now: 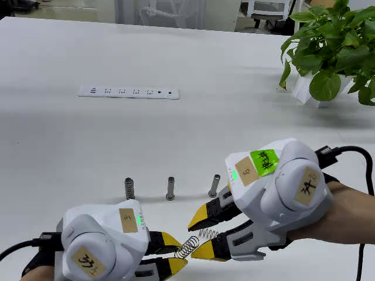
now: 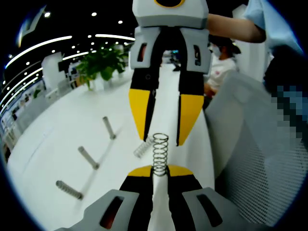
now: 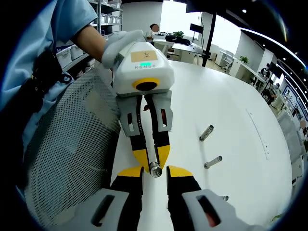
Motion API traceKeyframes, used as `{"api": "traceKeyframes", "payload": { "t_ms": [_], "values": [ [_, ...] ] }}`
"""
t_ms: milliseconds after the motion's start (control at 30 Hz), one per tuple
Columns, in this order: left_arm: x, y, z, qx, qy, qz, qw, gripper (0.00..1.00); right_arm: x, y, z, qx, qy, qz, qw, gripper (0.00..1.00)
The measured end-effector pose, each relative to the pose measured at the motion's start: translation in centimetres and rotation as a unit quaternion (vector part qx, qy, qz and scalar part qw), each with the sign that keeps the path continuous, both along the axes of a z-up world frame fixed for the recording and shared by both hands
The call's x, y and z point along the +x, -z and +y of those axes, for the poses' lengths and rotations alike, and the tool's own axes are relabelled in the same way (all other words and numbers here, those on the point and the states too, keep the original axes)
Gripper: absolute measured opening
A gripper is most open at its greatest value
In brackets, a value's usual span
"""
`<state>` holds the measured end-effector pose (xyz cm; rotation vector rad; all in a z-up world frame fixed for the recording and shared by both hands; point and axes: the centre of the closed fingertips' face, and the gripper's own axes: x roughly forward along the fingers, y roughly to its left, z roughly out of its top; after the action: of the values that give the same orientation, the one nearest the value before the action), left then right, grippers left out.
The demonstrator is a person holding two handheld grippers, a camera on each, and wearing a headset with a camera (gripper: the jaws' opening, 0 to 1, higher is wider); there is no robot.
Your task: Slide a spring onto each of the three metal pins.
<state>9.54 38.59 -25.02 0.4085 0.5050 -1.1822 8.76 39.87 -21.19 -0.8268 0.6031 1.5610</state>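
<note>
Three metal pins stand in a row on the white table. The left pin (image 1: 129, 188) wears a spring, while the middle pin (image 1: 170, 188) and right pin (image 1: 214, 185) are bare. My left gripper (image 1: 179, 252) is shut on one end of a spring (image 1: 186, 247), which sticks out toward my right gripper (image 1: 193, 241). The right gripper's jaws stand open around that spring's free end. In the left gripper view the held spring (image 2: 160, 153) rises from my left gripper (image 2: 154, 171). A second loose spring (image 1: 208, 234) lies on the table just beyond.
A white power strip (image 1: 129, 92) lies farther back on the table (image 1: 234, 117). A potted plant (image 1: 331, 47) stands at the back right. A mesh chair (image 3: 72, 144) sits at the table's near edge.
</note>
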Motion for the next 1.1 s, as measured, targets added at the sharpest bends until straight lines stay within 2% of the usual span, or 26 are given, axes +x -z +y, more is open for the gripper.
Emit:
{"api": "traceKeyframes", "payload": {
  "t_ms": [200, 300, 400, 967, 1100],
  "values": [
    [-0.1, -0.2, -0.6, -0.005, 0.002, 0.000, 1.0000, 0.09, -0.1, 1.3, -0.2, -0.032, -0.022, 0.003, 0.9993, 0.18],
    [-0.1, -0.2, -0.8, -0.003, 0.006, -0.003, 1.0000, 0.09, -0.2, 1.4, -0.1, -0.034, -0.031, 0.001, 0.9989, 0.16],
    [0.0, -0.3, -1.1, -0.006, 0.007, -0.004, 1.0000, 0.09, -0.1, 1.6, -0.4, -0.048, -0.036, 0.001, 0.9982, 0.16],
    [0.0, -0.8, -2.0, -0.011, 0.015, -0.008, 0.9998, 0.09, -0.1, 1.7, -1.0, -0.059, -0.038, 0.006, 0.9975, 0.13],
    [-0.1, -0.8, -2.1, -0.013, 0.016, -0.008, 0.9998, 0.09, -0.2, 1.7, -1.2, -0.058, -0.031, 0.015, 0.9977, 0.12]
  ]
}}
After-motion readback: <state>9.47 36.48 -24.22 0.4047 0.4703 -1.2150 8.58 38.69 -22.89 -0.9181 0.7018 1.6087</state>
